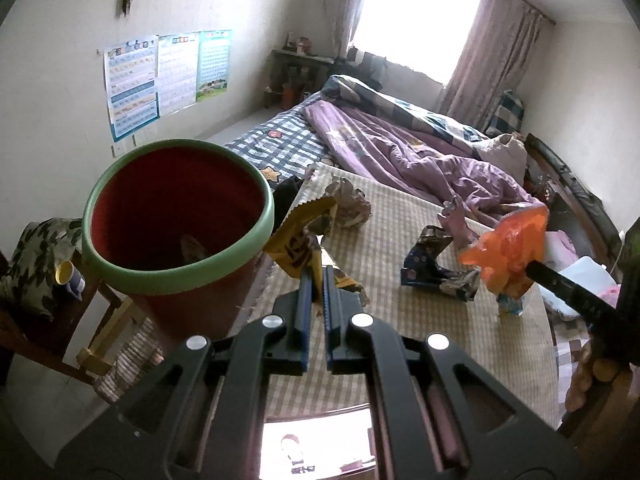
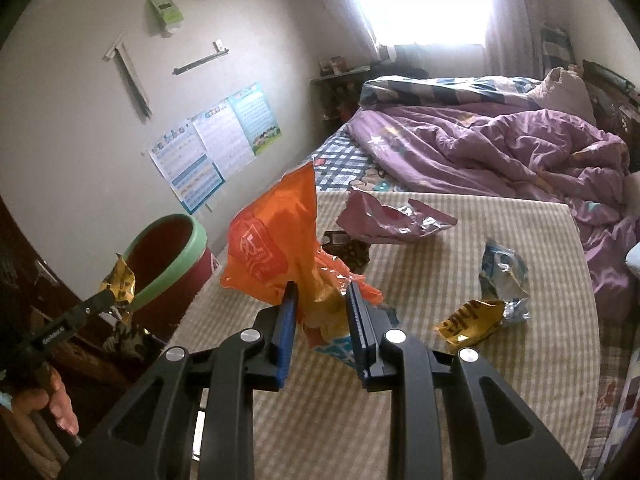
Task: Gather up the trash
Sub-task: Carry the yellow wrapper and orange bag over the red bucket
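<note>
Sunlight from the window fills a bedroom with a messy bed [image 1: 400, 148] and a checked mat [image 2: 420, 360] spread on its near end. On the far left wall hang three posters [image 1: 160, 76]; their words are too small to read.

Next comes a red bin [image 1: 176, 216] with a green rim. It stands beside the mat, and something small lies at its bottom.

Just right of the bin, the left claw [image 1: 316, 272] is pressed tight on a yellow wrapper [image 1: 300, 240]. The wrapper sticks up from the tips, close to the bin's rim. It has dark letters on it that cannot be read.

On the mat behind it sits a crumpled brown wrapper [image 1: 348, 200]. Further right lies a dark wrapper [image 1: 432, 264] with small flowers.

Then the right claw [image 2: 322, 300] pinches an orange bag [image 2: 272, 248] up in the air above the mat. The bag has a white printed mark that cannot be read.

Past it lie a purple wrapper [image 2: 384, 220], a blue and silver wrapper [image 2: 504, 276], and a small yellow wrapper [image 2: 468, 320] with dark writing, all loose on the mat to the right of that claw.
</note>
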Demonstrator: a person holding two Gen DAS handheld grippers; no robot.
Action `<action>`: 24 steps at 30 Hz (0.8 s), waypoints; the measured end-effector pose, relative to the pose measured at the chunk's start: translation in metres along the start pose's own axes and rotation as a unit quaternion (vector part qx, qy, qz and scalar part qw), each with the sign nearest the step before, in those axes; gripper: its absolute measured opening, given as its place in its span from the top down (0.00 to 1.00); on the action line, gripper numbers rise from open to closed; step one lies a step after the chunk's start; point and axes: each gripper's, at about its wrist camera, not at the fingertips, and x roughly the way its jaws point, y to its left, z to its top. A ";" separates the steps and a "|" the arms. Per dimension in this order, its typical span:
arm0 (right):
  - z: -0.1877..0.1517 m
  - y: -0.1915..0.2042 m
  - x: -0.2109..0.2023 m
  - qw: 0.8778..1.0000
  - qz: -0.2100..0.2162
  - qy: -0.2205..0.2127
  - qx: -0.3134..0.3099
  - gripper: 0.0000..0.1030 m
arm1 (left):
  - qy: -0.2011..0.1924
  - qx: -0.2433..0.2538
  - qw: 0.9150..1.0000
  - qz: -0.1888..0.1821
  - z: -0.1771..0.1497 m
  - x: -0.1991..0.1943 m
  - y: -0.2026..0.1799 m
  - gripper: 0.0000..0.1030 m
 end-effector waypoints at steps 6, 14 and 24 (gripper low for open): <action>0.000 0.019 -0.001 1.000 -0.010 -0.009 0.004 0.76 | -0.002 0.012 1.000 -0.013 0.006 -0.001 0.009 0.96; -0.003 0.040 0.001 1.000 -0.024 -0.015 0.011 0.76 | -0.005 0.020 0.999 -0.030 0.015 -0.003 0.031 0.96; -0.004 0.064 0.012 0.999 -0.035 -0.019 0.021 0.76 | 0.003 0.032 0.998 -0.046 0.022 0.003 0.053 0.96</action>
